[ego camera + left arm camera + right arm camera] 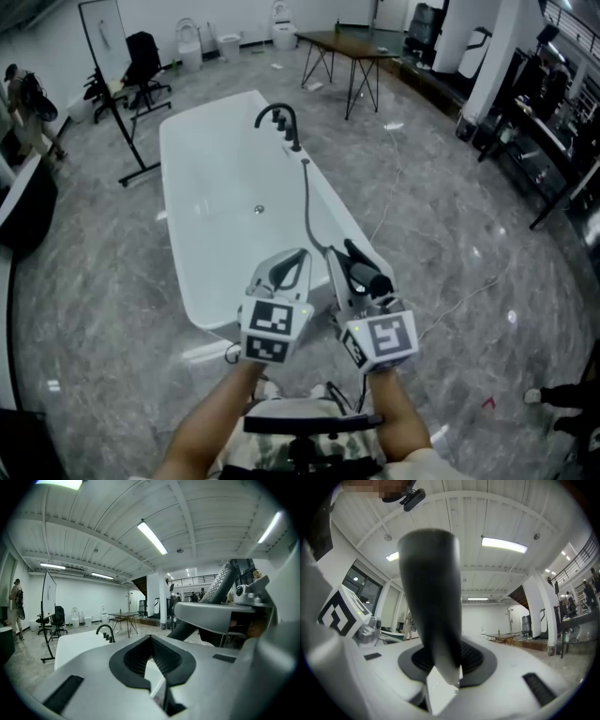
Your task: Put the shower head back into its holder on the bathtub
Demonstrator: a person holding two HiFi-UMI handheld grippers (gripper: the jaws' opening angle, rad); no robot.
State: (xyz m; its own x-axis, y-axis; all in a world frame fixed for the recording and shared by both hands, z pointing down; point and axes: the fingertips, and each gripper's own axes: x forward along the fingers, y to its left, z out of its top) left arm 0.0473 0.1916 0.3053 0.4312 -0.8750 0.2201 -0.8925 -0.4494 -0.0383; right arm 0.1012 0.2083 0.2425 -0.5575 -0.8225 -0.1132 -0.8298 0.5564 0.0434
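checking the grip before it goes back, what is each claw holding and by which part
The right claw is shut on the shower head, gripping its dark handle. The left claw holds nothing; its jaws are together.

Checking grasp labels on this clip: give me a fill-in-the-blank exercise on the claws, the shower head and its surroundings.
1. The right claw is shut on the shower head, whose hose trails back to the rim of the white ___.
2. The left claw holds ___.
3. Near the hose's far end stands a curved faucet, coloured ___.

Missing words: bathtub; nothing; black.
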